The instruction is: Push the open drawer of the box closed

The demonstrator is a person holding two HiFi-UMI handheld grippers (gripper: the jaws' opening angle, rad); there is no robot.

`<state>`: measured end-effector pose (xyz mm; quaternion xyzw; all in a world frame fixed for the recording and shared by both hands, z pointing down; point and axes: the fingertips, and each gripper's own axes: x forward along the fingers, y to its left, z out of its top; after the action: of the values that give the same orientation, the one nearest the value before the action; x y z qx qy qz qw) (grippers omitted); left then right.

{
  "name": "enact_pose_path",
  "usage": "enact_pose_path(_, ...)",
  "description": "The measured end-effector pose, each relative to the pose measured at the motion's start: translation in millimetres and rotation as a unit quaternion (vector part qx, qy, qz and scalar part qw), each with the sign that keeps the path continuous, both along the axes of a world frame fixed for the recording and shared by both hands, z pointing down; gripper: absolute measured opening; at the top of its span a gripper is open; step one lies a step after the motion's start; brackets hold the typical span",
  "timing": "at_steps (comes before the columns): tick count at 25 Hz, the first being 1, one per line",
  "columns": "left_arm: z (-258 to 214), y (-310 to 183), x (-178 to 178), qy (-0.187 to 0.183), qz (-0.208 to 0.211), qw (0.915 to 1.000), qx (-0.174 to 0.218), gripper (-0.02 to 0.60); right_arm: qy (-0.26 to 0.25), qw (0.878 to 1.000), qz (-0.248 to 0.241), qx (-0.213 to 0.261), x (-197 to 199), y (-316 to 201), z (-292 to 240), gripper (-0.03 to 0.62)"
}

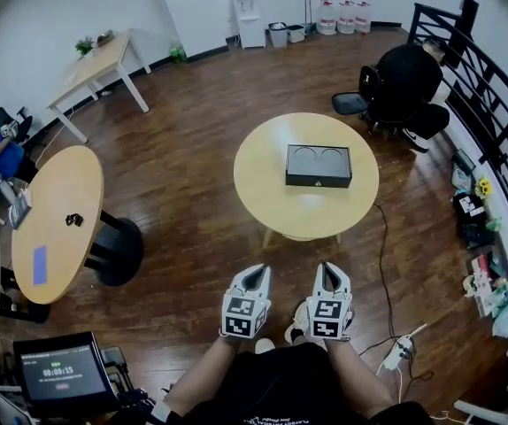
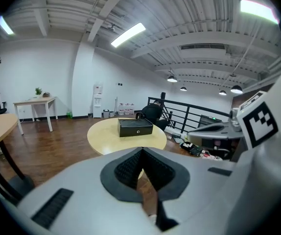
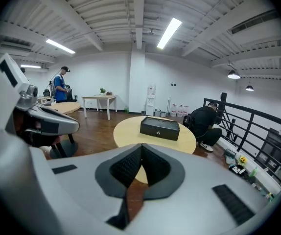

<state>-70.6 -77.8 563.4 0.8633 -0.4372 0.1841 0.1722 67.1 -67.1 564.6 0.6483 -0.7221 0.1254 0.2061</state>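
since the push has not yet begun, both claws are held low and close to the person's body, side by side and well short of the box. the left claw (image 1: 256, 271) has its two jaws drawn together at the tips with nothing between them. its own view shows the dark ribbed pads (image 2: 126, 168) meeting in a point, with only floor showing through the slit below. the right claw (image 1: 327, 267) is likewise pressed together and empty, its tips aimed towards the box. in my judgement the closed jaws suit the job, because a push needs a firm blunt tip and not a grip.

between the claws and the box lies bare wooden floor (image 1: 192, 211). the box (image 1: 319, 166) is black, low and rectangular, and sits near the middle of a round pale bench (image 1: 263, 197). its front face, with a small pale knob (image 1: 319, 182), is turned towards the person, so the drawer would be pushed away from them. two round recesses show in the box's upper face. from this far off i cannot tell how far the drawer stands out.

beyond the box, a seated person in dark clothes (image 1: 404, 82) is by a black railing, apart from the bench.

the task looks barely begun, and the next step is probably to walk up to the box.
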Motion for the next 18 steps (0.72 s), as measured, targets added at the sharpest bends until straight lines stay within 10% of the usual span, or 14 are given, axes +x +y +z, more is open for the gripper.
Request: enact_pose_path(18, -23, 165, -29, 0.017, 0.050, 0.9983, 0.024, -0.005, 0.006, 1.000, -0.003, -0.002, -73, 179, -18, 0.006)
